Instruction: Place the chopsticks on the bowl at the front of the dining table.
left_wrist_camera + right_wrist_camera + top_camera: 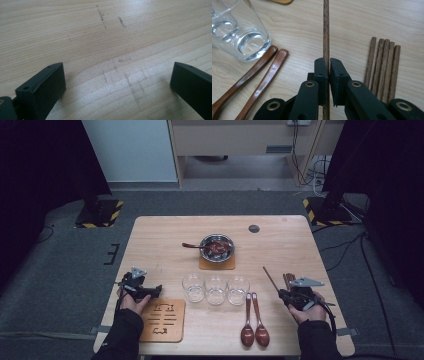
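Observation:
My right gripper (326,62) (286,292) is shut on a single dark wooden chopstick (326,30) (270,278) that runs straight ahead between its jaws, low over the table. Several more chopsticks (384,65) (288,278) lie side by side just to its right. Two wooden spoons (262,75) (254,320) lie to its left, beside a clear glass (242,32). My left gripper (117,82) (150,291) stands open over bare wood near the table's left edge, with nothing between its fingers.
Three empty glasses (216,289) stand in a row mid-table. Behind them a metal bowl (217,247) with a spoon in it sits on a wooden coaster. A carved wooden trivet (164,320) lies at the front left. The table edge (345,340) is close by the right hand.

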The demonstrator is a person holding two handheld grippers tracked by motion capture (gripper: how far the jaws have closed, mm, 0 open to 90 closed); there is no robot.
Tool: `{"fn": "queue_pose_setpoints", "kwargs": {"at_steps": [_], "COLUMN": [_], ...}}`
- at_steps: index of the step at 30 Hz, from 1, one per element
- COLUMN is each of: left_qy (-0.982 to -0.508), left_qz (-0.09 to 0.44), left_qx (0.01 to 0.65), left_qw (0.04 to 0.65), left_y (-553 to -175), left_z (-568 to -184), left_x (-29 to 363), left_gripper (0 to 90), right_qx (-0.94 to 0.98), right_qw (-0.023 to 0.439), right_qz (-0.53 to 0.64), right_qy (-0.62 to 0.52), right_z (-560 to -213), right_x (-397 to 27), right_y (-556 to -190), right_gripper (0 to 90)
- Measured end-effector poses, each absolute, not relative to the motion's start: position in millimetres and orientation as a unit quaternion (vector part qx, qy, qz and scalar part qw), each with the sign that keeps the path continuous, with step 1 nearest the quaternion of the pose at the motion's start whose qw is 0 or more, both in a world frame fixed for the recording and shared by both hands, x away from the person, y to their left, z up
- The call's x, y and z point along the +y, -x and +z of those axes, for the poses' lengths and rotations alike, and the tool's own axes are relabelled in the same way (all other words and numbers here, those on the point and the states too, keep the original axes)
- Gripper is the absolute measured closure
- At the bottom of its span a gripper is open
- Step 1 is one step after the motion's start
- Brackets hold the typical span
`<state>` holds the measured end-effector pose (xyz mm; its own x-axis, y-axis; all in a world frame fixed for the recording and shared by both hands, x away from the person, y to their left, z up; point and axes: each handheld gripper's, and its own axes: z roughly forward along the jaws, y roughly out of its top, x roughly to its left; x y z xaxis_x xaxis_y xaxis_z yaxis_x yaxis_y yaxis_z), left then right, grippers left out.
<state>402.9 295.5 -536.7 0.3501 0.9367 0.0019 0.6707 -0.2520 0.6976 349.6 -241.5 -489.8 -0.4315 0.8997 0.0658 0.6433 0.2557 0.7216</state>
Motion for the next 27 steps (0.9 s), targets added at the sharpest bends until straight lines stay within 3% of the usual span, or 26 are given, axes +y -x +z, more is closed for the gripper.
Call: {"fn": "queue_pose_setpoints", "kwargs": {"at_steps": [27], "left_qy": [-0.761], "left_qz": [0.215], "left_qx": [0.528], "left_qw": [0.309], "left_y": [-402.9], "left_z": [-536.7], "left_x": [295.4], "left_gripper": [0.0], "right_qx": [0.755], "right_qw": [0.201], "right_qz": [0.383], "right_qy": [-0.493], "right_z": [-470.5], "right_x": [-239.4], "right_y": [-351.4], "right_gripper": [84.3]}}
